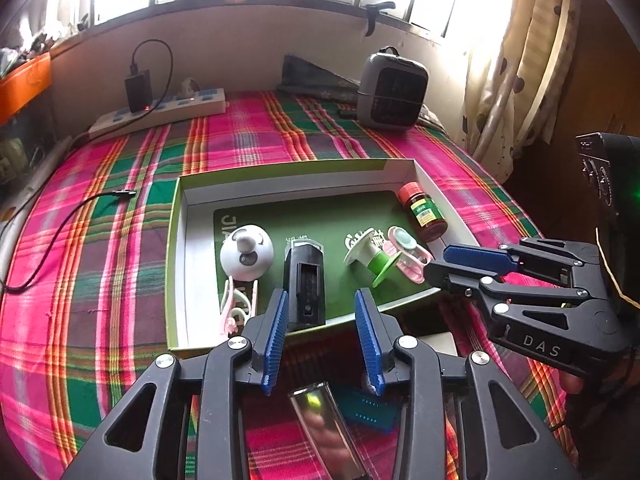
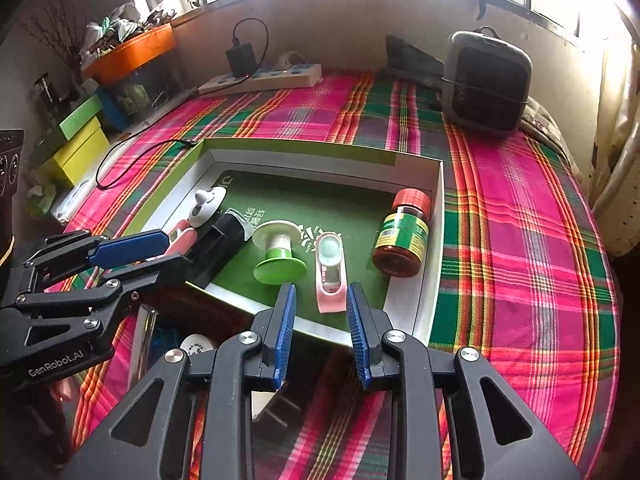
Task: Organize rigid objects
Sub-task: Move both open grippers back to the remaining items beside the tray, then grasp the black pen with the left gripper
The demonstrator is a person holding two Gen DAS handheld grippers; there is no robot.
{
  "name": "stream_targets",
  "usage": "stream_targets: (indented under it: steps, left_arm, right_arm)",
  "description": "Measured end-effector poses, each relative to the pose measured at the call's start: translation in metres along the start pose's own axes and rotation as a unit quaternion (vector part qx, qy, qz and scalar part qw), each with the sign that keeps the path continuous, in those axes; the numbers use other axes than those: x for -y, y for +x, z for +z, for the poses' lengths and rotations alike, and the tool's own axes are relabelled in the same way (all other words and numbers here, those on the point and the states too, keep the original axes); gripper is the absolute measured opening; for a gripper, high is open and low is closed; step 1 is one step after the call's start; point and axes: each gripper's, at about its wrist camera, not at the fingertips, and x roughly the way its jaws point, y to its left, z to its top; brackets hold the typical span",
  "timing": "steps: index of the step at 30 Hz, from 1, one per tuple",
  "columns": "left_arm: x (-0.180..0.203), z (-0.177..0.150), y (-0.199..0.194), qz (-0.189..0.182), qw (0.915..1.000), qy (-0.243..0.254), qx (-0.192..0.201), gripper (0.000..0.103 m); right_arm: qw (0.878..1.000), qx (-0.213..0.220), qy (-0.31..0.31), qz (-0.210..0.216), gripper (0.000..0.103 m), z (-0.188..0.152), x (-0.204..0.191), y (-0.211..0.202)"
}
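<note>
A shallow green-rimmed box (image 1: 280, 176) (image 2: 320, 152) lies on the plaid cloth. It holds a white knob (image 1: 246, 254), a black block (image 1: 304, 280) (image 2: 218, 246), a white-and-green spool (image 1: 368, 256) (image 2: 278, 256), a pink case (image 1: 404, 252) (image 2: 330, 276), a red-capped brown bottle (image 1: 424, 216) (image 2: 402, 236) and a pink clip (image 1: 236, 308). My left gripper (image 1: 322, 300) (image 2: 178, 254) hangs open over the block's near end, its pads clear of the block. My right gripper (image 2: 320, 292) (image 1: 436, 262) is open a little at the pink case's near end, not pressing on it.
In front of the box lie a shiny metal strip (image 1: 320, 420) (image 2: 144, 336), a blue part (image 1: 368, 412) and a white round piece (image 2: 196, 346). A power strip with charger (image 1: 160, 112), a grey heater (image 1: 392, 92) and a loose cable (image 1: 60, 232) sit farther back.
</note>
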Motion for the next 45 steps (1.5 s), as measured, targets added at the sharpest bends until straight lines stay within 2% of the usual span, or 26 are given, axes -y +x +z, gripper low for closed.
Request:
stream_targets:
  steps: [15, 17, 18, 19, 34, 45]
  left_arm:
    - [-0.011, -0.022, -0.031, 0.005, 0.9995, -0.026, 0.017, 0.039]
    - [-0.012, -0.028, -0.035, 0.012, 0.9993, -0.030, 0.017, 0.041]
    - [-0.013, -0.031, -0.036, 0.015, 0.9992, -0.032, 0.015, 0.041]
    - [-0.014, -0.033, -0.036, 0.014, 0.9992, -0.034, 0.014, 0.041]
    - [-0.004, -0.061, -0.033, 0.011, 0.9988, -0.047, -0.010, 0.042]
    - [0.003, -0.068, -0.021, 0.036, 0.9980, -0.043, -0.028, 0.042]
  right_arm:
    - [0.999, 0.032, 0.012, 0.004, 0.028, -0.020, -0.002, -0.026]
    - [0.999, 0.037, 0.015, 0.005, 0.036, -0.023, -0.002, -0.030]
    - [0.999, 0.039, 0.014, 0.004, 0.046, -0.025, -0.003, -0.031]
    - [0.999, 0.040, 0.011, 0.002, 0.048, -0.027, -0.004, -0.032]
    - [0.999, 0.049, 0.015, 0.002, 0.049, -0.054, -0.004, -0.035]
    - [0.998, 0.060, 0.025, 0.009, 0.048, -0.062, 0.002, -0.043]
